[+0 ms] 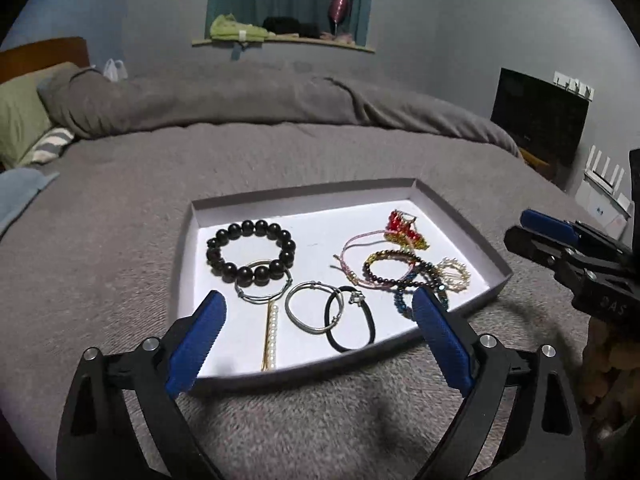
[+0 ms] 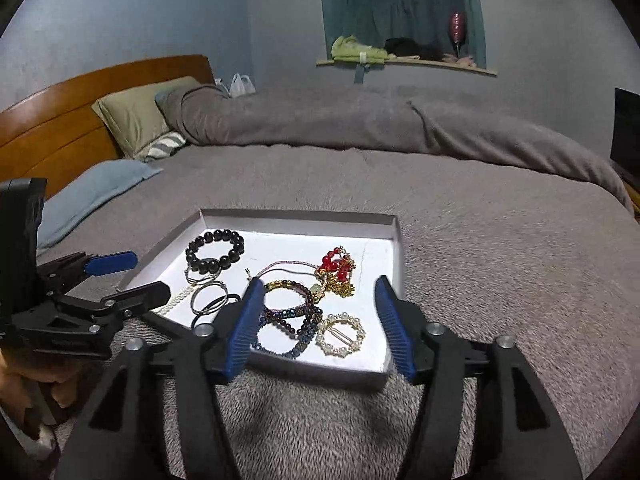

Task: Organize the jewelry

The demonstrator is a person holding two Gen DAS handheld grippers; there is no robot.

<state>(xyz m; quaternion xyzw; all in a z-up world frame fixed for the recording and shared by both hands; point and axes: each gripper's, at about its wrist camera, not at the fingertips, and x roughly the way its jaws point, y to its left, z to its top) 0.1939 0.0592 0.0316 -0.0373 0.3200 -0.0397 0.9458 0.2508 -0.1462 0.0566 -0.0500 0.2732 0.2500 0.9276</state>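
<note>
A shallow white tray (image 1: 460, 220) (image 2: 300, 216) lies on the grey bed and holds several pieces of jewelry. On its left lie a black bead bracelet (image 1: 250, 250) (image 2: 216, 252), silver bangles (image 1: 312, 308), a black hair tie (image 1: 352, 324) and a pearl bar (image 1: 271, 336). On its right lie a red and gold piece (image 1: 404, 230) (image 2: 338, 270), dark bead bracelets (image 1: 394, 268) (image 2: 288, 320) and a pearl ring clip (image 1: 454, 274) (image 2: 340, 334). My left gripper (image 1: 320, 304) hangs open over the tray's near edge, empty. My right gripper (image 2: 320, 292) is open above the near right corner, holding nothing.
The grey blanket (image 1: 280, 152) covers the whole bed around the tray. Pillows (image 2: 136, 116) and a wooden headboard (image 2: 80, 120) lie at the far left. A window ledge (image 1: 280, 36) with clutter is on the back wall. A dark screen (image 1: 540, 116) stands at the right.
</note>
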